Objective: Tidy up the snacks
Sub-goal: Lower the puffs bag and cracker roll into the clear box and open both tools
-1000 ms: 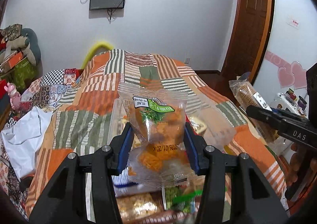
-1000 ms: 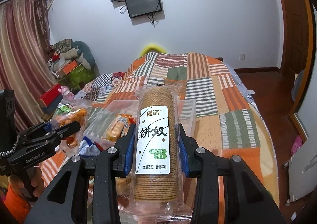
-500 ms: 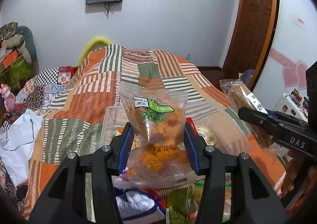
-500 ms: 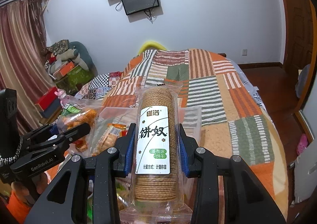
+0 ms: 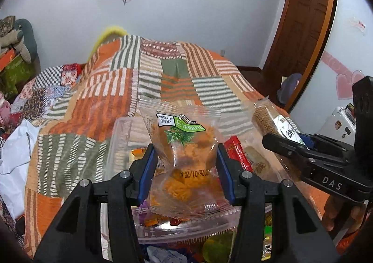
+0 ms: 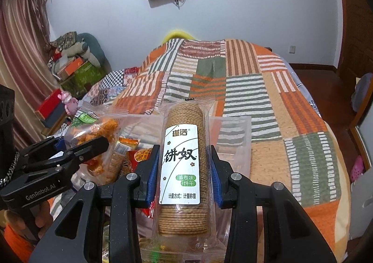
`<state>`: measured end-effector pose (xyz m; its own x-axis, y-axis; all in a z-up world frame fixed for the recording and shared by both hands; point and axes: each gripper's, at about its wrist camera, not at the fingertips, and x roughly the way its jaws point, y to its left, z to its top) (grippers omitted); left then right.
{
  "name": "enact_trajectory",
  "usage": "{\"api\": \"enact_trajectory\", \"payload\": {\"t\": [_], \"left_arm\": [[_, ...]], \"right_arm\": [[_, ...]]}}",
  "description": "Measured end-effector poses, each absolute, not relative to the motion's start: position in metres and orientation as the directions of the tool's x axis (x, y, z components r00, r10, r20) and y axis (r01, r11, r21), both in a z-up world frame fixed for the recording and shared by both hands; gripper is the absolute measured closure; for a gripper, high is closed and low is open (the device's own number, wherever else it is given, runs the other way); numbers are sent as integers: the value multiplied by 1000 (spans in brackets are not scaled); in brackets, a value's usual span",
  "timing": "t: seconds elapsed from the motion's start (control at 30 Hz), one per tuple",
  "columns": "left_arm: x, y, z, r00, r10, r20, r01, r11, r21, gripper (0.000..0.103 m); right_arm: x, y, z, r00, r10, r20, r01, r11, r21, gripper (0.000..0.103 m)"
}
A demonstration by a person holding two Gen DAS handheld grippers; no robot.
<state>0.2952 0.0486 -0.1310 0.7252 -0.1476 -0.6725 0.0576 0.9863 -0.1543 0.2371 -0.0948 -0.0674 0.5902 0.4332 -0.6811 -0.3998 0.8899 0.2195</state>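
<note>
My left gripper is shut on a clear packet of orange crispy snack with a green label, held above a clear plastic box on the bed. My right gripper is shut on a long clear sleeve of round biscuits with a silver label, held over the same clear box. The right gripper and its biscuit sleeve show at the right of the left wrist view. The left gripper and its orange packet show at the left of the right wrist view. Several wrapped snacks lie in the box.
A patchwork orange, green and striped quilt covers the bed. More loose snack packets lie below the box. Boxes and stuffed toys are piled at the left wall. A wooden door stands at the right.
Both grippers have moved forward and down toward the clear box with their packets. The box and the snacks in it now sit closer under the fingers.
</note>
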Motion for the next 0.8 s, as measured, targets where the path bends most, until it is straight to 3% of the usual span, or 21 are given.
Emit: {"api": "enact_trajectory", "payload": {"t": [0.63, 0.8], "left_arm": [[301, 57, -142, 679, -164, -716, 6, 976, -217, 52], [289, 62, -131, 707, -134, -695, -11, 980, -201, 41]], "right_arm": [[248, -96, -68, 570, 415, -710, -383, 898, 217, 65], [238, -101, -60, 577, 416, -703, -394, 895, 207, 65]]}}
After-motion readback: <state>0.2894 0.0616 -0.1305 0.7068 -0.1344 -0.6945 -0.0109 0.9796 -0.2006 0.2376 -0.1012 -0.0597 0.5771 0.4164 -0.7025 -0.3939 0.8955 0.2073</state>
